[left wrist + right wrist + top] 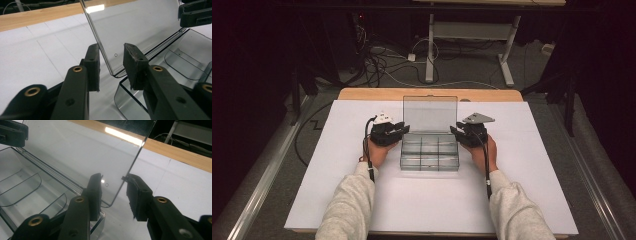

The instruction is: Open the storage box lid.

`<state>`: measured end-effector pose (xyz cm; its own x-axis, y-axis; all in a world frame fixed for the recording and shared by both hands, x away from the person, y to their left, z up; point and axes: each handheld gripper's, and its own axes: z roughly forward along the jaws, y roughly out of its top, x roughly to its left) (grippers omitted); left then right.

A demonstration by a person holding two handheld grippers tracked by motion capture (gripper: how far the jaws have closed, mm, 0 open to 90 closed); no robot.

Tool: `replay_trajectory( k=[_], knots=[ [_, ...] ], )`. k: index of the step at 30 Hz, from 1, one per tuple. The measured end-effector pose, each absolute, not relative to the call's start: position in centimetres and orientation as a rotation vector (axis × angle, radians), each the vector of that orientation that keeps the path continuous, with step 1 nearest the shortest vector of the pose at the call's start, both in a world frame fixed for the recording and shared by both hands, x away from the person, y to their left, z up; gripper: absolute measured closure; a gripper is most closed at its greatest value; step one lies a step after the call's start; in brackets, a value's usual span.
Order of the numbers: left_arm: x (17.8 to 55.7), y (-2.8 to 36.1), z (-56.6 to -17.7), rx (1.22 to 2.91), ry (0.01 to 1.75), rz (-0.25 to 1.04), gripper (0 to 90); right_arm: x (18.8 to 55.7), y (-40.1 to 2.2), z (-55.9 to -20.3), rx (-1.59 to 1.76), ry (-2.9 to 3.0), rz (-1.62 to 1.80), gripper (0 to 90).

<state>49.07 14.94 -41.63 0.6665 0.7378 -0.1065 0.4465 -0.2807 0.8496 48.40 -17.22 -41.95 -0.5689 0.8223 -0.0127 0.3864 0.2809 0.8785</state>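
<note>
A clear plastic compartment box stands mid-table with its lid raised upright at the back. My left gripper is at the box's rear left corner. In the left gripper view its jaws straddle the lid's lower corner, and my left gripper stands open with gaps beside the pads. My right gripper mirrors it at the rear right corner. There the lid's edge passes between the jaws, and my right gripper is open too. The compartments look empty.
The box sits on a white sheet laid over a wooden table. Cables and a desk frame lie on the floor beyond the far edge. Grey-sleeved forearms enter from the bottom.
</note>
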Motion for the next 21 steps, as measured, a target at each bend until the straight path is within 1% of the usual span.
replay_trajectory(
  k=[4,7,9,15,21],
  knots=[
    [49.08,14.97,-41.66,1.925,0.928,0.385,64.8,48.39,-17.22,-41.95,1.081,2.081,1.225,65.4],
    [49.10,14.99,-41.68,1.925,0.942,0.399,62.7,48.36,-17.17,-41.96,1.079,2.076,1.211,65.2],
    [49.12,15.06,-41.74,1.935,0.931,0.395,64.2,48.35,-17.11,-41.97,1.070,2.080,1.200,65.5],
    [48.98,14.55,-41.72,1.957,0.913,0.408,64.2,48.30,-16.86,-42.10,1.056,2.086,1.179,65.7],
    [48.73,14.31,-41.31,1.994,0.890,0.450,64.2,48.13,-16.99,-41.86,1.041,2.093,1.164,64.1]
  ],
)
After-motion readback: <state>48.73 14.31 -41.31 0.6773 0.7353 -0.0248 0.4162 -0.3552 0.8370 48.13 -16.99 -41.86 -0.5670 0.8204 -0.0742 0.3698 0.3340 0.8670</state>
